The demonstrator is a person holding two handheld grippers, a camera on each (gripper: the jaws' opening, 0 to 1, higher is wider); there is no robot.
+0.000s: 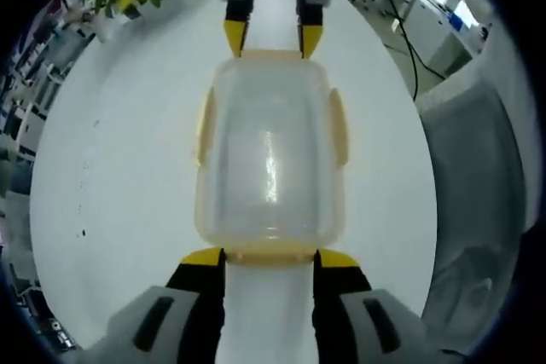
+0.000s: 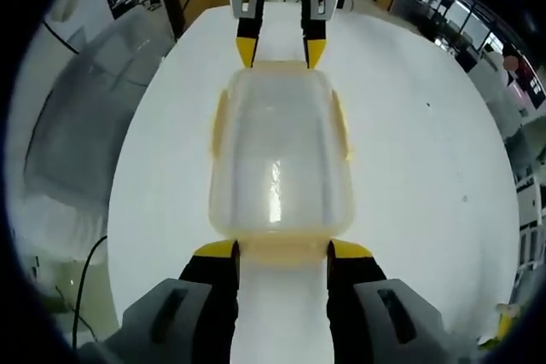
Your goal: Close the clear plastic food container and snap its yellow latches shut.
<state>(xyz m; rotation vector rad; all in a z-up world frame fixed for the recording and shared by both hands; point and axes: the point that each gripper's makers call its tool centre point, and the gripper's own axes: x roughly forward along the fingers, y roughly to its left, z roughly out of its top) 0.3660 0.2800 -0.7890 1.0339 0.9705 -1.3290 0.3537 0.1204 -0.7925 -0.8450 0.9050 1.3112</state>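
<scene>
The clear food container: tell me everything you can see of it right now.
The container is a clear, slightly cloudy plastic box with rounded corners and a lid on top, sitting flat on the white table. It looks empty. Pale yellow latches run along all four sides; whether they are snapped down cannot be told. The left gripper and the right gripper face each other at its opposite short ends, each with open jaws whose yellow tips sit at the end latch.

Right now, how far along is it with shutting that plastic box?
The lid looks already seated on the clear container. In hand: the left gripper and right gripper each sit at an end latch, jaws open on either side of it. Left: whether those end latches have snapped is unclear, and the yellow side latches may need pressing.
</scene>
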